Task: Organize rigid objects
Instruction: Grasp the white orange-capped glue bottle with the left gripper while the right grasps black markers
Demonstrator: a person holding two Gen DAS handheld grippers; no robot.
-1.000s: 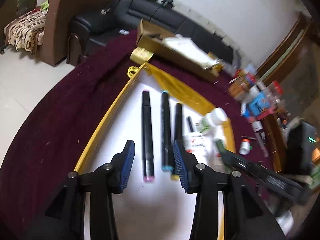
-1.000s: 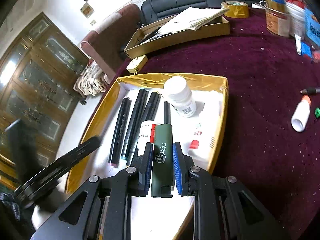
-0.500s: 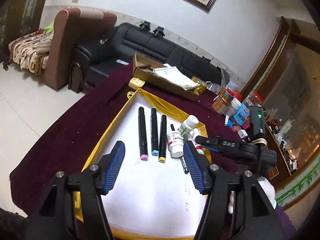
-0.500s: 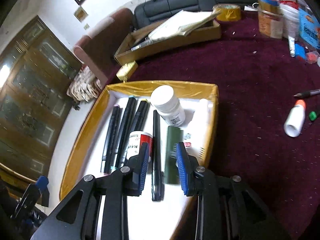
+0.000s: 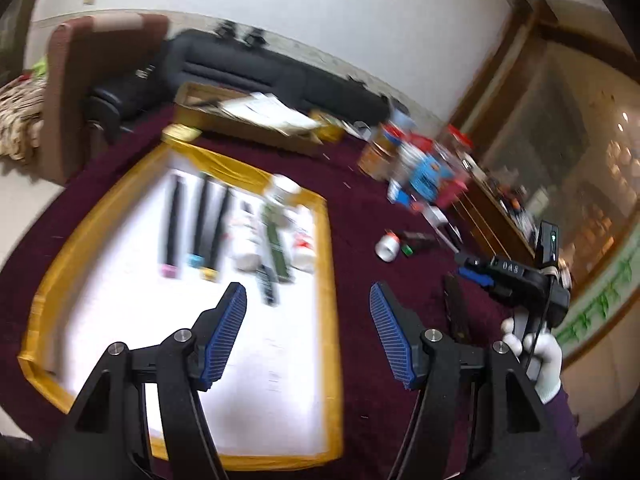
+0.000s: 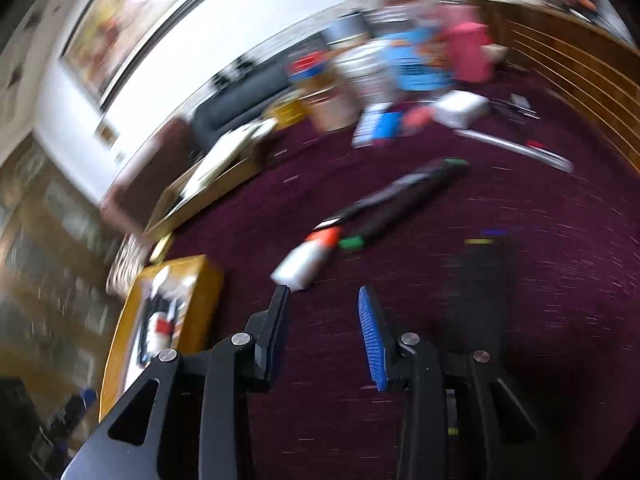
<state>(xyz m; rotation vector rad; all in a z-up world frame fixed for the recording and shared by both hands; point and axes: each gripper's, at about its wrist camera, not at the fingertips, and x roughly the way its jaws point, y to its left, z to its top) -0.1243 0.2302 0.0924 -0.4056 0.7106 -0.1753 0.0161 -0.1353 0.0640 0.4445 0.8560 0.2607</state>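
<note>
I see both claws empty, their jaws just opening: left gripper [image 5: 308, 294] over the gold-rimmed tray's [image 5: 329, 264] right edge, markers [image 5: 196, 226] lined up inside; right gripper [image 6: 323, 300] above maroon cloth [image 6: 540, 280], white bottle [image 6: 306, 258] just beyond.

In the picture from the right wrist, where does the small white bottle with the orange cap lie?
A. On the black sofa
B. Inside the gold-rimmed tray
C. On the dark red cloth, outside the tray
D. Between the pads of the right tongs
C: the white bottle with the orange cap lies on the dark red cloth, apart from the gold-rimmed tray, ahead of the right tongs, which are open and empty.
</note>
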